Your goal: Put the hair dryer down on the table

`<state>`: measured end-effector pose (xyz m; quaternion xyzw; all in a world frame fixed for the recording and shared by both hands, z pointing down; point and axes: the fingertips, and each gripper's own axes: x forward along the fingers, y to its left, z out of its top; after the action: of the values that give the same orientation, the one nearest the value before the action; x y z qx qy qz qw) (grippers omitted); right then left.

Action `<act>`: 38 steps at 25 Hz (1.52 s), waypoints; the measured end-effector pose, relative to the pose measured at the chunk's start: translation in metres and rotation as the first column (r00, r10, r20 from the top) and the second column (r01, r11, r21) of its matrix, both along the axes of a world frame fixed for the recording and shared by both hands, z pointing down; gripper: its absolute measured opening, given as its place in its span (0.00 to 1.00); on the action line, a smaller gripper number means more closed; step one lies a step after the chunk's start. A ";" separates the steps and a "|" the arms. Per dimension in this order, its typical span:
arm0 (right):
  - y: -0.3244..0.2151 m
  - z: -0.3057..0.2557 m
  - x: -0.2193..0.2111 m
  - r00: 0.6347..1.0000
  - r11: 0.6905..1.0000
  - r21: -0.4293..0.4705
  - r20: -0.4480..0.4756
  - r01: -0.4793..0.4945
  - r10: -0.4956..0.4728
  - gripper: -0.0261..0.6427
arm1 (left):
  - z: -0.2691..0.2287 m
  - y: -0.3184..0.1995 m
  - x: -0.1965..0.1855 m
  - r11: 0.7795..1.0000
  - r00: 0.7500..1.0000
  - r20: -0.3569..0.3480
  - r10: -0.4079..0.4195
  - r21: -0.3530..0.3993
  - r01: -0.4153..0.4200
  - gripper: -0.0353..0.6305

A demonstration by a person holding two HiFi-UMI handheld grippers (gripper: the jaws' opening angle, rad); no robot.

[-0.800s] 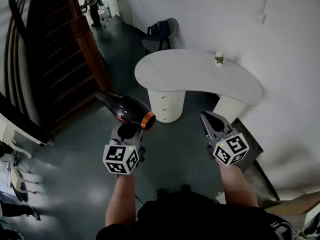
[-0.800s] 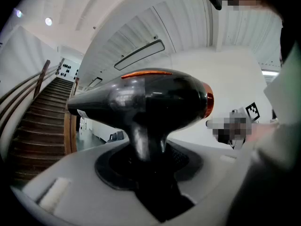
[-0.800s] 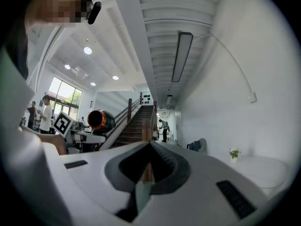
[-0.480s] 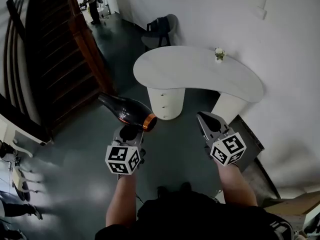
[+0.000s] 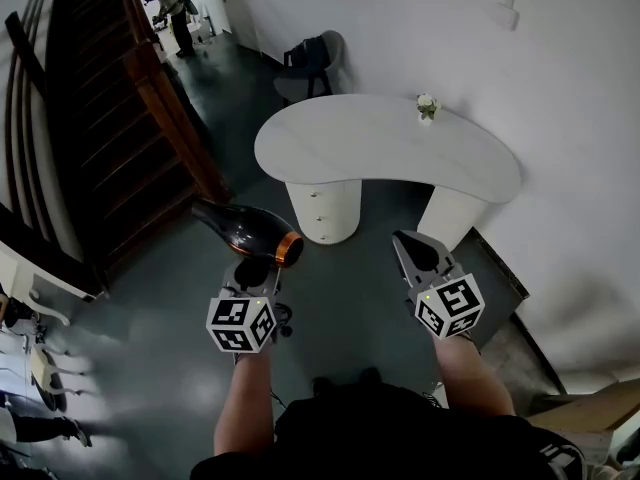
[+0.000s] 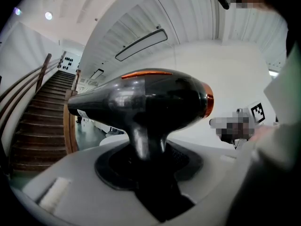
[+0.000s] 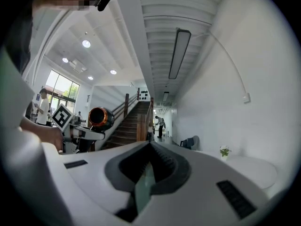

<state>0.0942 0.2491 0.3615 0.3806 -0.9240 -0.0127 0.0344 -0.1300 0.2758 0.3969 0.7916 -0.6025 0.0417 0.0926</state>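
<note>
A black hair dryer (image 5: 245,230) with an orange ring at its rear is held over the dark floor, barrel pointing left. My left gripper (image 5: 255,266) is shut on its handle, which in the left gripper view drops from the dryer (image 6: 141,100) between the jaws of the left gripper (image 6: 148,149). The white kidney-shaped table (image 5: 380,153) stands ahead, apart from both grippers. My right gripper (image 5: 408,248) hovers to the right with its jaws together and nothing in them. In the right gripper view the right gripper (image 7: 151,145) is level, and the dryer (image 7: 99,117) shows at the left.
A small potted plant (image 5: 427,106) stands near the table's far edge. A dark chair (image 5: 310,63) sits behind the table by the white wall. A wooden staircase (image 5: 110,118) rises at the left. A person (image 5: 170,13) stands far off at the back.
Both grippers sit slightly lower and farther left in the head view, the dryer still held. The table has shifted a little left in the frame.
</note>
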 end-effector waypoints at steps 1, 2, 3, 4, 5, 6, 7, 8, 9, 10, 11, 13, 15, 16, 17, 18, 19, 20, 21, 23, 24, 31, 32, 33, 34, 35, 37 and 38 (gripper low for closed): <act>-0.001 -0.002 0.005 1.000 1.000 0.007 -0.003 0.006 -0.006 0.06 | -0.003 -0.002 0.006 1.000 1.000 0.004 -0.003 0.006 0.003 0.31; -0.001 -0.003 0.011 1.000 1.000 0.014 -0.011 0.011 -0.011 0.06 | -0.006 -0.005 0.011 1.000 1.000 0.009 -0.007 0.011 0.007 0.31; -0.001 -0.004 0.017 1.000 1.000 0.022 -0.021 0.015 -0.014 0.06 | -0.010 -0.006 0.017 1.000 1.000 0.013 -0.009 0.018 0.009 0.31; 0.000 -0.005 0.022 0.999 0.999 0.029 -0.030 0.018 -0.017 0.06 | -0.015 -0.007 0.023 1.000 1.000 0.018 -0.009 0.026 0.009 0.31; 0.001 -0.006 0.027 0.999 0.999 0.036 -0.035 0.021 -0.020 0.06 | -0.020 -0.008 0.029 0.999 1.000 0.024 -0.007 0.037 0.006 0.31; 0.002 -0.008 0.032 0.999 0.999 0.041 -0.035 0.024 -0.022 0.06 | -0.026 -0.008 0.035 0.999 1.000 0.030 -0.003 0.048 0.001 0.31; 0.002 -0.010 0.038 0.999 0.999 0.043 -0.030 0.024 -0.023 0.06 | -0.031 -0.009 0.041 0.998 0.999 0.034 0.002 0.058 -0.004 0.31; 0.001 -0.011 0.043 0.999 0.999 0.041 -0.025 0.023 -0.022 0.06 | -0.034 -0.011 0.046 0.998 0.999 0.037 0.006 0.067 -0.008 0.31; -0.001 -0.011 0.048 1.000 0.999 0.037 -0.019 0.020 -0.019 0.06 | -0.037 -0.012 0.050 0.997 0.999 0.039 0.008 0.073 -0.010 0.31; -0.003 -0.010 0.052 1.000 0.999 0.031 -0.015 0.016 -0.016 0.06 | -0.040 -0.015 0.052 0.997 0.999 0.039 0.008 0.077 -0.011 0.31; -0.005 -0.009 0.056 1.000 1.000 0.025 -0.012 0.012 -0.012 0.06 | -0.042 -0.019 0.054 0.997 0.999 0.038 0.007 0.079 -0.010 0.31; -0.011 -0.007 0.061 1.000 1.000 0.018 -0.012 0.008 -0.007 0.06 | -0.047 -0.030 0.053 0.997 0.999 0.033 0.008 0.082 -0.010 0.31; -0.022 -0.007 0.061 1.000 1.000 0.017 -0.014 0.005 -0.005 0.06 | -0.052 -0.046 0.051 0.996 0.999 0.032 0.008 0.088 -0.011 0.31; -0.029 -0.008 0.060 1.000 1.000 0.017 -0.014 0.005 -0.005 0.06 | -0.053 -0.056 0.050 0.996 0.999 0.031 0.009 0.091 -0.011 0.31; -0.036 -0.008 0.058 1.000 1.000 0.015 -0.014 0.007 -0.007 0.06 | -0.054 -0.065 0.048 0.996 1.000 0.029 0.008 0.094 -0.011 0.31; -0.043 -0.008 0.054 1.000 1.000 0.013 -0.014 0.010 -0.010 0.06 | -0.054 -0.074 0.046 0.995 1.000 0.026 0.009 0.096 -0.011 0.31; -0.050 -0.008 0.050 1.000 1.000 0.011 -0.015 0.015 -0.015 0.06 | -0.053 -0.083 0.044 0.995 1.000 0.022 0.011 0.097 -0.013 0.31; -0.058 -0.008 0.045 1.000 1.000 0.009 -0.016 0.020 -0.020 0.06 | -0.052 -0.092 0.040 0.995 1.000 0.020 0.014 0.097 -0.016 0.31; -0.068 -0.007 0.039 1.000 1.000 0.006 -0.017 0.024 -0.024 0.06 | -0.051 -0.102 0.036 0.995 1.000 0.017 0.018 0.097 -0.020 0.31; -0.091 -0.006 0.027 0.999 0.999 -0.001 -0.018 0.032 -0.032 0.06 | -0.048 -0.126 0.027 0.995 0.999 0.017 0.030 0.096 -0.031 0.31; -0.104 -0.005 0.021 0.999 0.999 -0.007 -0.018 0.033 -0.033 0.06 | -0.045 -0.139 0.023 0.995 0.999 0.019 0.036 0.095 -0.038 0.31; -0.210 0.016 -0.020 0.999 0.997 -0.070 -0.043 0.014 -0.018 0.06 | -0.008 -0.232 -0.014 0.997 0.999 -0.004 0.054 0.047 -0.054 0.31; -0.222 0.015 -0.029 0.999 0.997 -0.072 -0.047 0.014 -0.017 0.06 | -0.006 -0.241 -0.022 0.998 0.998 -0.011 0.055 0.043 -0.054 0.31; -0.234 0.014 -0.037 0.999 0.997 -0.072 -0.051 0.014 -0.017 0.06 | -0.004 -0.251 -0.029 0.998 0.998 -0.016 0.056 0.041 -0.055 0.31; -0.245 0.013 -0.046 0.998 0.997 -0.072 -0.055 0.014 -0.018 0.06 | -0.002 -0.260 -0.036 0.998 0.998 -0.020 0.057 0.038 -0.056 0.31; -0.255 0.013 -0.054 0.998 0.997 -0.074 -0.059 0.016 -0.020 0.06 | 0.000 -0.269 -0.044 0.998 0.998 -0.025 0.059 0.034 -0.058 0.31; -0.272 0.017 -0.070 0.997 0.996 -0.084 -0.066 0.019 -0.025 0.06 | 0.005 -0.283 -0.060 0.998 0.997 -0.038 0.060 0.028 -0.059 0.31; -0.279 0.021 -0.077 0.997 0.996 -0.090 -0.070 0.020 -0.027 0.06 | 0.006 -0.289 -0.068 0.998 0.997 -0.044 0.056 0.028 -0.055 0.31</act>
<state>0.0175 -0.0296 0.3823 0.3672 -0.9262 0.0147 0.0839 -0.1982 -0.0133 0.4032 0.8099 -0.5786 0.0186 0.0945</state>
